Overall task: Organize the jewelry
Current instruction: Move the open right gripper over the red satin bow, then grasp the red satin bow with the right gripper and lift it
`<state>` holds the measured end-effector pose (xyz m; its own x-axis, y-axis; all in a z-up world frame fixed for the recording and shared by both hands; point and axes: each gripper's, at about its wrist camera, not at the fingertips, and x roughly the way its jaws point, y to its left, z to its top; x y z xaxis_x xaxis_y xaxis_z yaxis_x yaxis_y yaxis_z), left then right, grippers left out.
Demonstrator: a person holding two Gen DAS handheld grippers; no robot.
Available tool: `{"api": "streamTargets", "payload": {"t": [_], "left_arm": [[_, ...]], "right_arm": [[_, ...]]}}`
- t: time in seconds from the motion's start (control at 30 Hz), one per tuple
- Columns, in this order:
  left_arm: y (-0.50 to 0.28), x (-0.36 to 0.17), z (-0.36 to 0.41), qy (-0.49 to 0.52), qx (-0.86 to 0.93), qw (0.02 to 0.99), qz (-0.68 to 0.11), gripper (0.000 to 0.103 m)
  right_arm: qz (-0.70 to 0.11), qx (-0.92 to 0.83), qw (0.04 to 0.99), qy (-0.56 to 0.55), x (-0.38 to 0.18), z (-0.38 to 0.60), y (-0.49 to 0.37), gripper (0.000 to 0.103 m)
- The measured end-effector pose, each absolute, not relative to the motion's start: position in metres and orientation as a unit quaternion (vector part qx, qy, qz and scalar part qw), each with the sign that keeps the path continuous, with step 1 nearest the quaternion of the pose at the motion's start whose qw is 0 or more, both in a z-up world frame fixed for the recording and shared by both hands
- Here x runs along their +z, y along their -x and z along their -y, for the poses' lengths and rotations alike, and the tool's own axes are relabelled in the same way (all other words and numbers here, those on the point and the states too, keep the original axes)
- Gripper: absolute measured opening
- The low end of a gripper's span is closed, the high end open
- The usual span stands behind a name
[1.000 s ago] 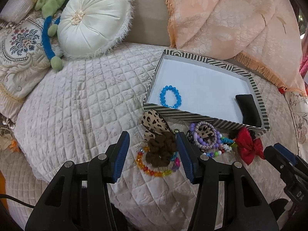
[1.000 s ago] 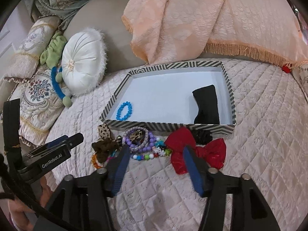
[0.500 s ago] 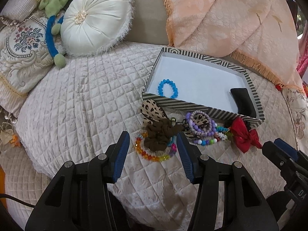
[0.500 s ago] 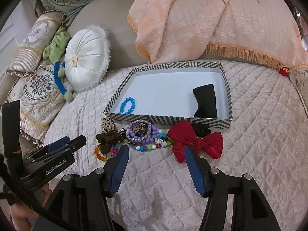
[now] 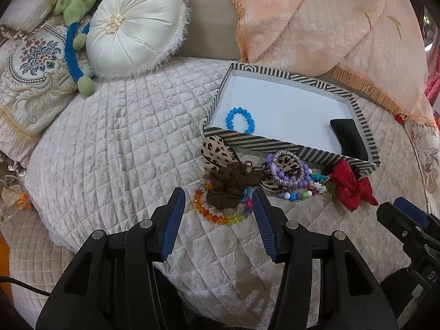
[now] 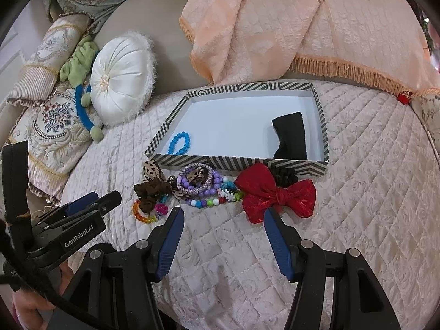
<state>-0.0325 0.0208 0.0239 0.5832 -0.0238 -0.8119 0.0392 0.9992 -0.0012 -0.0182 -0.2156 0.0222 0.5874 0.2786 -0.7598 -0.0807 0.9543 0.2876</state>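
Note:
A striped tray [image 5: 275, 145] [image 6: 236, 162] lies on the quilted bed and holds a blue bead bracelet [image 5: 239, 119] [image 6: 179, 143] and a black cloth piece [image 5: 349, 137] [image 6: 290, 134]. In front of it lie a brown scrunchie [image 5: 228, 187] [image 6: 150, 192], a rainbow bead bracelet [image 5: 217, 216], a leopard bow [image 5: 217, 151], purple bracelets [image 5: 287, 169] [image 6: 196, 180] and a red bow [image 5: 352, 188] [image 6: 275, 195]. My left gripper [image 5: 218, 206] is open, hovering just before the scrunchie. My right gripper [image 6: 222, 225] is open, before the red bow and beads.
A round white cushion [image 5: 134, 27] [image 6: 119, 82], an embroidered pillow [image 5: 30, 63] and a green and blue plush toy [image 5: 79, 2] lie at the back left. A peach fringed blanket [image 5: 330, 27] [image 6: 302, 19] is draped behind the tray.
Both grippers have drawn back a little from the pile, so the jewelry and tray look smaller and farther. Both stay open and nothing was picked up.

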Motion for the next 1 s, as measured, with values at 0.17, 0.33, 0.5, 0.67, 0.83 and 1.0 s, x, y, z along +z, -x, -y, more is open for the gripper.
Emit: {"api": "streamTargets", "payload": {"t": [0.17, 0.33, 0.5, 0.67, 0.83, 1.0], "left_arm": [[0.030, 0.022, -0.024, -0.002, -0.020, 0.885, -0.464, 0.050], [0.023, 0.022, -0.037, 0.022, -0.019, 0.879, -0.475, 0.050], [0.019, 0.020, -0.040, 0.033, -0.020, 0.876, -0.482, 0.050], [0.011, 0.019, -0.037, 0.049, -0.042, 0.867, -0.494, 0.050], [-0.002, 0.021, -0.034, 0.062, -0.052, 0.865, -0.494, 0.050], [-0.021, 0.010, -0.026, 0.076, -0.078, 0.846, -0.522, 0.050]], "right_arm": [[-0.445, 0.097, 0.882, -0.118, 0.020, 0.222, 0.019, 0.058], [-0.451, 0.089, 0.879, -0.124, 0.014, 0.232, 0.019, 0.058], [-0.455, 0.082, 0.877, -0.128, 0.008, 0.241, 0.020, 0.058], [-0.461, 0.075, 0.874, -0.133, -0.001, 0.251, 0.021, 0.058], [-0.465, 0.067, 0.872, -0.140, -0.012, 0.266, 0.020, 0.058], [-0.475, 0.089, 0.867, -0.118, -0.020, 0.260, 0.010, 0.058]]}}
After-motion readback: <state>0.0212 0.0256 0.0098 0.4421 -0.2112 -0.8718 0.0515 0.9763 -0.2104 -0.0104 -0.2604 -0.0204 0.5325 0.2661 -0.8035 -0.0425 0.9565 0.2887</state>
